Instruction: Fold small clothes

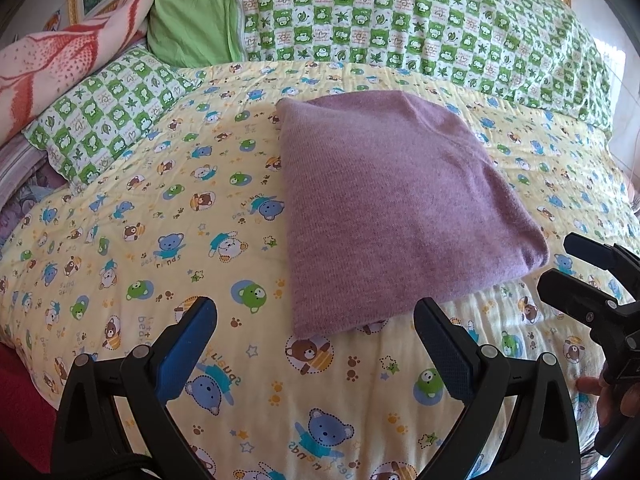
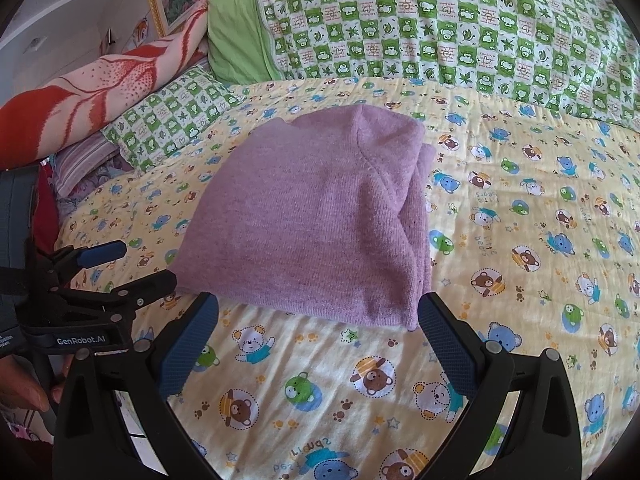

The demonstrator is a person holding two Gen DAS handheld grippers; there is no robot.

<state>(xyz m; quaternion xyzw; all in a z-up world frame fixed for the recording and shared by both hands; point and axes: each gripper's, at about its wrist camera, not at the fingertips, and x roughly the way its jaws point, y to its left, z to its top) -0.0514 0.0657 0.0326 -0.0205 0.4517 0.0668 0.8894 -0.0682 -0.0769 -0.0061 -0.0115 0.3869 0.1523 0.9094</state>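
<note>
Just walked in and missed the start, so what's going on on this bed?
A person is folding small clothes with handheld tongs, one in each hand. A purple knit garment lies folded into a compact rectangle on the yellow bear-print bedspread. Both the left tongs and the right tongs are open and empty, held just short of the garment's near edge, touching nothing.

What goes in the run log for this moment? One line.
phase: fold done | purple sweater: folded, flat on bear-print bedspread | left gripper: open, empty | right gripper: open, empty
</note>
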